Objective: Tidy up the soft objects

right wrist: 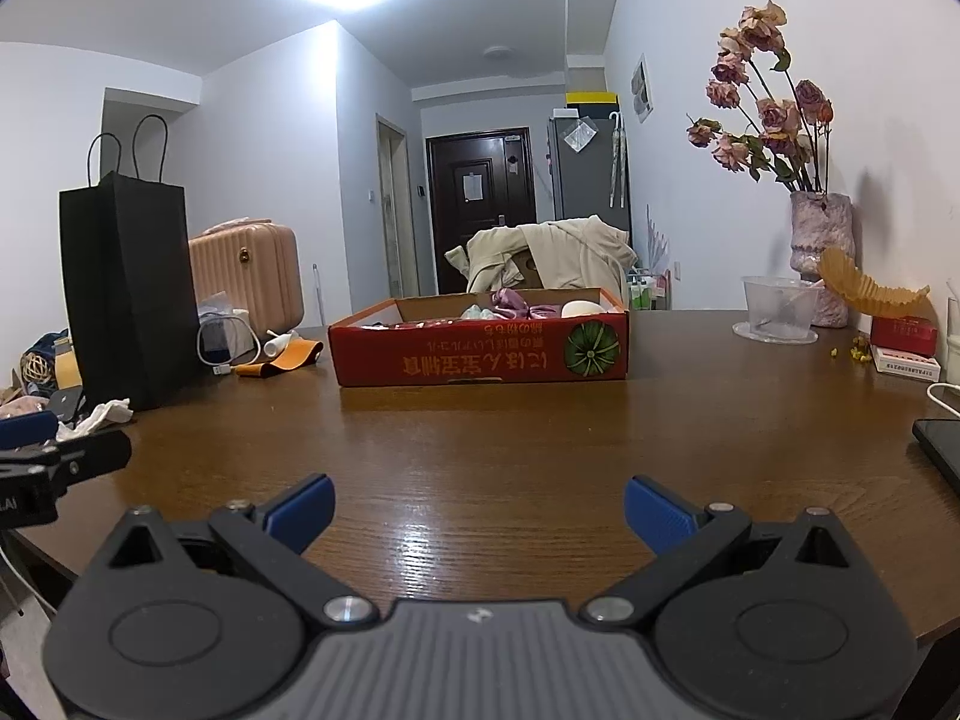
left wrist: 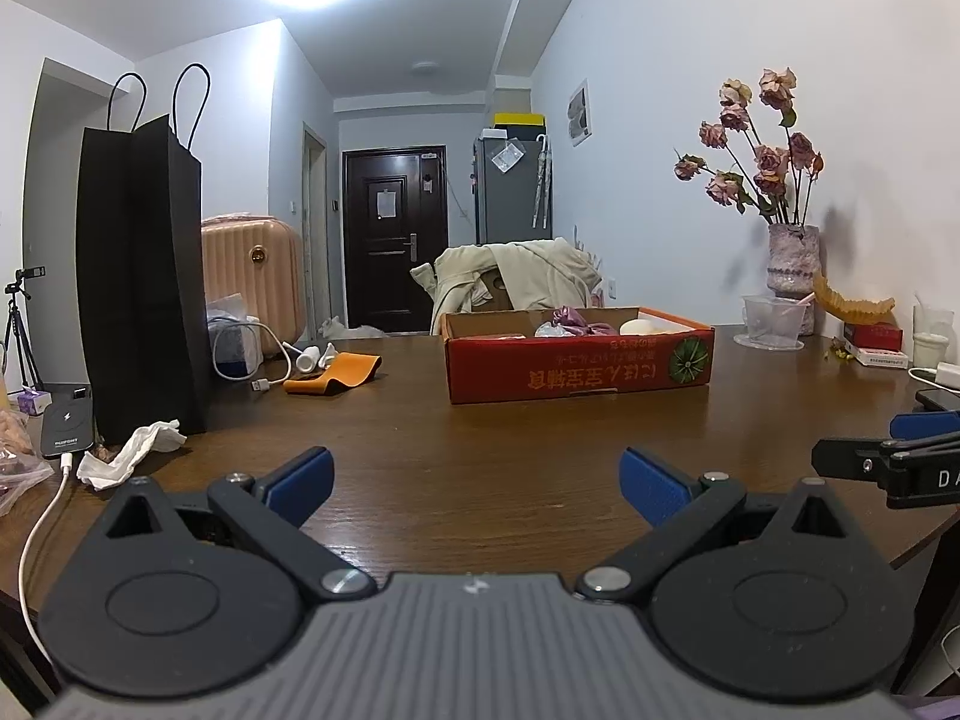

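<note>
A shallow red cardboard box [left wrist: 576, 369] [right wrist: 480, 354] rests mid-table, holding a purple satin cloth [left wrist: 573, 319] [right wrist: 510, 303], a pale round soft piece [left wrist: 639, 326] [right wrist: 581, 307] and other soft items I cannot make out. My left gripper [left wrist: 477, 483] hovers open over the near table edge, well short of the box, nothing between its blue pads. My right gripper [right wrist: 478, 510] is likewise open and empty, its fingers [left wrist: 918, 425] showing at the right edge of the left wrist view. A crumpled white tissue [left wrist: 135, 453] [right wrist: 105, 414] lies by the bag.
A tall black paper bag [left wrist: 141, 276] [right wrist: 126, 288] stands at the left, with an orange strap [left wrist: 336, 373], white cable and power bank [left wrist: 66, 426] nearby. A vase of dried roses [right wrist: 819, 252], plastic cup [right wrist: 780, 306] and phone [right wrist: 942, 450] occupy the right. Brown wooden table [right wrist: 510, 432] spreads between.
</note>
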Tool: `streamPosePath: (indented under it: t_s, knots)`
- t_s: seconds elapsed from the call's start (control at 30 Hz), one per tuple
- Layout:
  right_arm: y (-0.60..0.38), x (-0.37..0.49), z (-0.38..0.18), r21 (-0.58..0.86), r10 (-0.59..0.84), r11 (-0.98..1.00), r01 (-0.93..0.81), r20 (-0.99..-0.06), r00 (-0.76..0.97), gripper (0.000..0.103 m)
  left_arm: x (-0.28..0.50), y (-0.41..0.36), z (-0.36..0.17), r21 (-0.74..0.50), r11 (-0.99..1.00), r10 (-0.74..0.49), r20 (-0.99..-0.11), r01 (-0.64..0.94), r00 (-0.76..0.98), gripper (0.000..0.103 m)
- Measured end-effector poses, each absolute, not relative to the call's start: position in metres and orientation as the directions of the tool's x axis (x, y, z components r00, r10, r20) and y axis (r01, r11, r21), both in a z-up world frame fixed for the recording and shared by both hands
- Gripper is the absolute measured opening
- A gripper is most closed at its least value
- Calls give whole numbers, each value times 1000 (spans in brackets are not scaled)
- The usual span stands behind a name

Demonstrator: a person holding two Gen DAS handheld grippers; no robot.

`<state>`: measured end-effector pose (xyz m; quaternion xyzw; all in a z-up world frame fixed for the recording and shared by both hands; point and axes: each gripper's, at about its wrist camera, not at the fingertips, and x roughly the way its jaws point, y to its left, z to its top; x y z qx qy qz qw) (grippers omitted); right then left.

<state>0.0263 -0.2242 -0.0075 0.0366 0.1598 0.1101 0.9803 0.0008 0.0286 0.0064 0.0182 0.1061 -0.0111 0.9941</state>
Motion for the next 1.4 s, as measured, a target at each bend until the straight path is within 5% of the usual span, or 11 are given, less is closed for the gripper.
streamPosePath:
  t_s: [1.4]
  knots:
    - [-226,26,-8,117,225,973,-198,-302,926,103,1,25,9,39,998,-48,-199,56,979,103]
